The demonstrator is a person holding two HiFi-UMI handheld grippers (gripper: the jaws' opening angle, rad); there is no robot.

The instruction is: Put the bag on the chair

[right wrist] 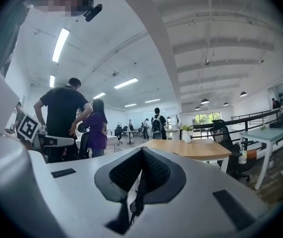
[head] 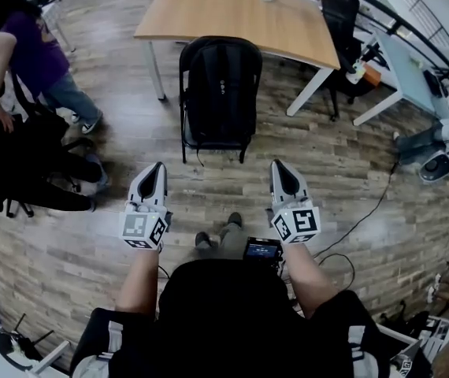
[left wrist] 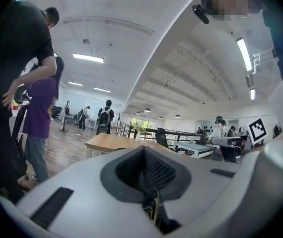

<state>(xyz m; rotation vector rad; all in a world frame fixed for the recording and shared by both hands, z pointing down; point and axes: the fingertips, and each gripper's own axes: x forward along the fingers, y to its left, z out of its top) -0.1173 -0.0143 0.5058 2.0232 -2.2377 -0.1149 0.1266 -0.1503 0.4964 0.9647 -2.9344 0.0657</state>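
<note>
**Bag on chair, both grippers empty**

The bag (head: 220, 93), a black backpack, sits upright on the chair (head: 183, 124), leaning on the backrest, in front of the table (head: 232, 14). The left gripper (head: 156, 170) and right gripper (head: 281, 168) hang side by side near the person's body, well apart from the chair. Each has its jaws pressed together with nothing between them.

Judged from this, placement looks done, and the step in hand is a check and stand-off. To do it well, keep both grippers low and clear of the bag. Confirm the bag rests fully on the seat and does not tip forward. If it sags, nudge the top toward the backrest rather than regripping. The straps are too dark to make out.
</note>
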